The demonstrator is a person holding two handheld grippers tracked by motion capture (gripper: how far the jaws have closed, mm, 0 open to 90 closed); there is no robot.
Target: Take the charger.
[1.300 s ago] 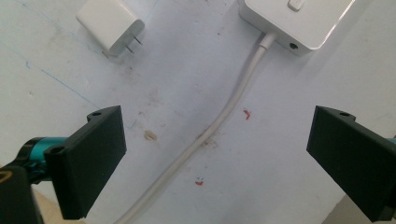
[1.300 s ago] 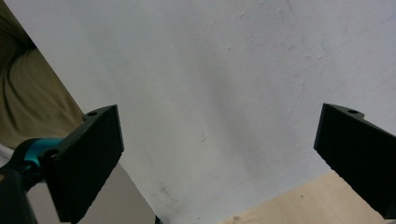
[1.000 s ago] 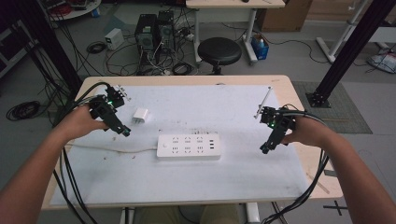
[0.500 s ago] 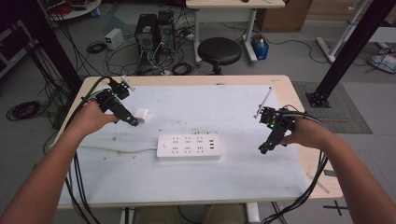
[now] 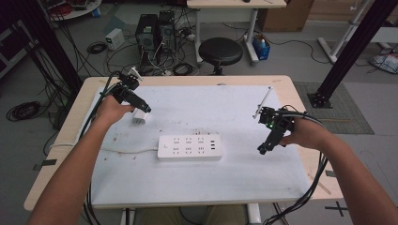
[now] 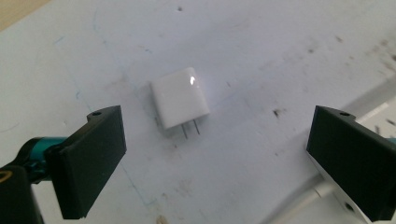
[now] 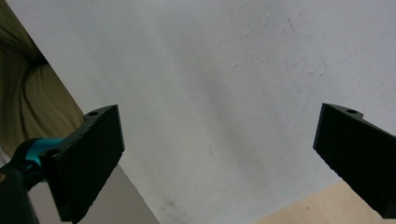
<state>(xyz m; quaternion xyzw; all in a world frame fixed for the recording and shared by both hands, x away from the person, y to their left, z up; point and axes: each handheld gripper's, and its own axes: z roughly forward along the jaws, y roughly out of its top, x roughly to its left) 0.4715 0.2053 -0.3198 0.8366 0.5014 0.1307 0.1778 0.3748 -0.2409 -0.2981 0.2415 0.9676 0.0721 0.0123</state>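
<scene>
Left hand-held gripper [image 6: 215,154] jaws wide apart above white wall charger [image 6: 180,100] on tabletop [image 5: 225,101], right hand-held gripper [image 7: 219,154] likewise spread, near power strip [image 5: 189,147]

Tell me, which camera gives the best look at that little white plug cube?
The left gripper view: the white charger lies large between the open jaws, both metal prongs visible. The high view shows it small, partly hidden by the left gripper. The right gripper view looks at the white mat.
</scene>
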